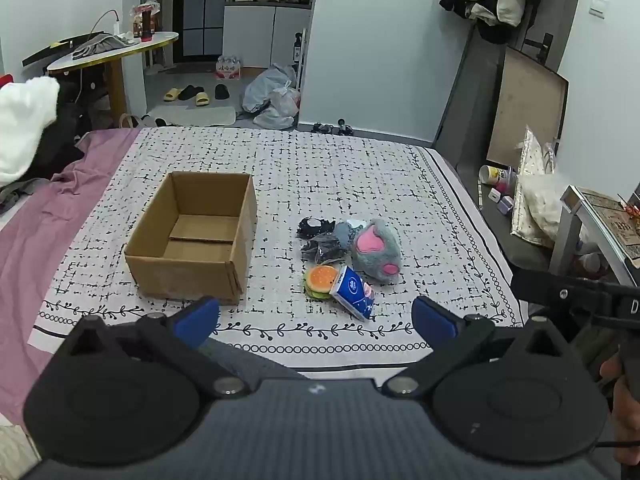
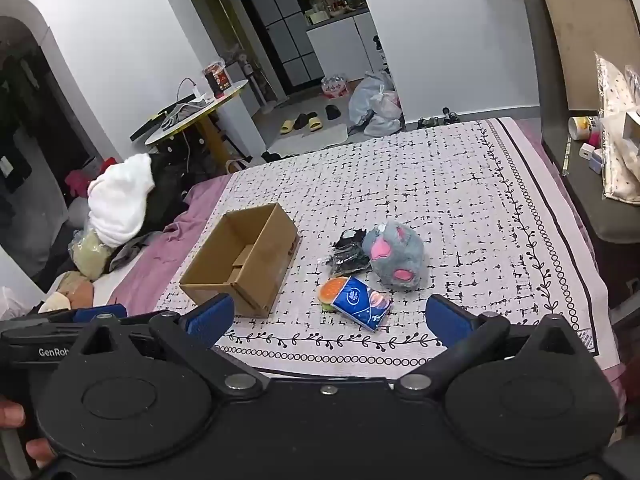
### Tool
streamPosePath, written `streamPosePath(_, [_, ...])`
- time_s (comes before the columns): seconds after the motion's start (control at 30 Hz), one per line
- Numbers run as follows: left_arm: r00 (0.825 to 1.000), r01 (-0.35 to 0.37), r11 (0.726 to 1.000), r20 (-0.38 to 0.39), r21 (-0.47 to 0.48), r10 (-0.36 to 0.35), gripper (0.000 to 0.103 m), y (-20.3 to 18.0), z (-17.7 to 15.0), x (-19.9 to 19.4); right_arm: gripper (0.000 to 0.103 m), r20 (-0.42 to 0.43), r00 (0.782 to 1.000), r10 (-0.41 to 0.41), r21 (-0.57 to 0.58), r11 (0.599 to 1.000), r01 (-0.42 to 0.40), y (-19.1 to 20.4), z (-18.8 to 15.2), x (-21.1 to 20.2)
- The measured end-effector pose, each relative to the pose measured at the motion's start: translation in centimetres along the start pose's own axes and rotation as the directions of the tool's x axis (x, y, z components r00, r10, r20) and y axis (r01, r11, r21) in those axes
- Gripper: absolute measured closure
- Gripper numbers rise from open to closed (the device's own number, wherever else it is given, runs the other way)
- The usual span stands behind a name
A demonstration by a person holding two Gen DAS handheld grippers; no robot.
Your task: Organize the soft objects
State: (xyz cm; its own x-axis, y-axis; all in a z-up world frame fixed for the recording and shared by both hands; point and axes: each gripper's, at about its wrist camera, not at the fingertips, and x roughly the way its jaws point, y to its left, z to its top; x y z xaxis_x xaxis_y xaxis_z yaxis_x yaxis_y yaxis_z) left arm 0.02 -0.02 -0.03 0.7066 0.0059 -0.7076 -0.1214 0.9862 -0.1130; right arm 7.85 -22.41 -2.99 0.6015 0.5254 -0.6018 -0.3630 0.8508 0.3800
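Both grippers hung over the near edge of the bed, and neither had anything in it. The left gripper [image 1: 315, 318] stood with its blue pads spread wide, and the right gripper [image 2: 327, 320] was just as wide, a little to the right of it.

On the patterned bedspread [image 1: 360, 168] a cardboard box [image 1: 192, 240] sat open-topped toward the left, showing only its bare bottom flaps. To the right of it, apart from the box, the soft things lay in a loose cluster. A grey plush toy [image 1: 378, 250] with pink patches lay farthest right. Touching its left side was a heap of dark bundled cloth [image 1: 322, 240]. Nearer to me, a small burger toy [image 1: 321, 282] lay with a blue tissue pack [image 1: 354, 292] leaning against its right side.

A pink sheet [image 1: 24, 240] showed along the left of the bed, with a white fluffy garment [image 2: 120, 200] piled beyond it.
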Motion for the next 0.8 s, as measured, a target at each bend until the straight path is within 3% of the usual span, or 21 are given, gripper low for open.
streamPosePath(0.27, [1.000, 0.007, 1.000, -0.003, -0.018, -0.007, 0.001, 0.7, 1.2, 0.0, 0.000, 0.007, 1.000, -0.018, -0.027, 0.999, 0.018, 0.7, -0.2, -0.2])
streamPosePath(0.8, [1.000, 0.000, 1.000, 0.012, -0.012, 0.000, 0.001, 0.4, -0.2, -1.0, 0.000, 0.014, 1.000, -0.006, -0.034, 0.999, 0.006, 0.9, 0.0, -0.7])
